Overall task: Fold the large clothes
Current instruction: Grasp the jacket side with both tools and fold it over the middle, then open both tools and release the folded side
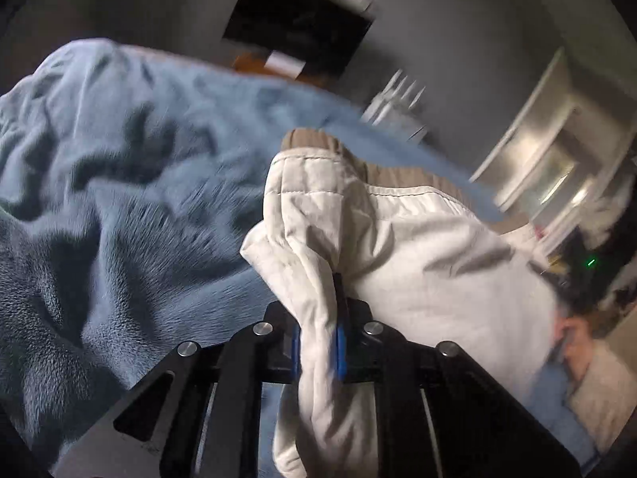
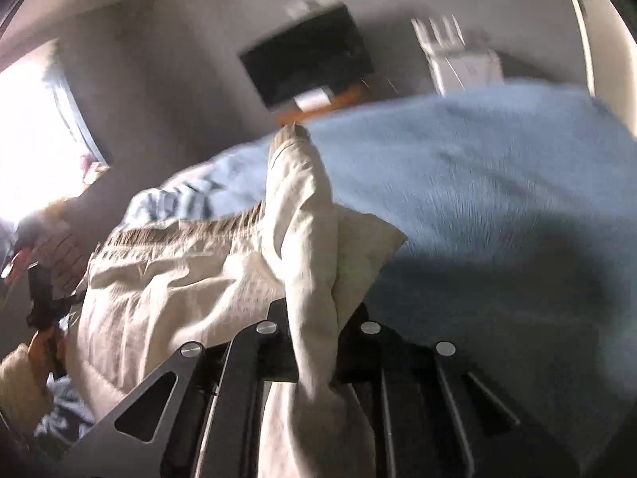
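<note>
Garment: cream trousers (image 1: 418,247) lying across the blue blanket (image 1: 119,183) | Grip: my left gripper (image 1: 318,342) and right gripper (image 2: 314,342) each pinch a bunched edge | Step: lift for first fold, I judge | Next: keep tension even, carry edge over.

**Rig hardware and clothing, both wrist views**

Left gripper (image 1: 318,342): black angular linkage plates with triangular cut-outs, four round silver pivot screws, blue pads on the fingers (image 1: 341,352). Right gripper (image 2: 314,342): same black plates, same silver screws; pads hidden by cloth. Person's sleeve (image 2: 18,378): cream knit, blurred.
</note>
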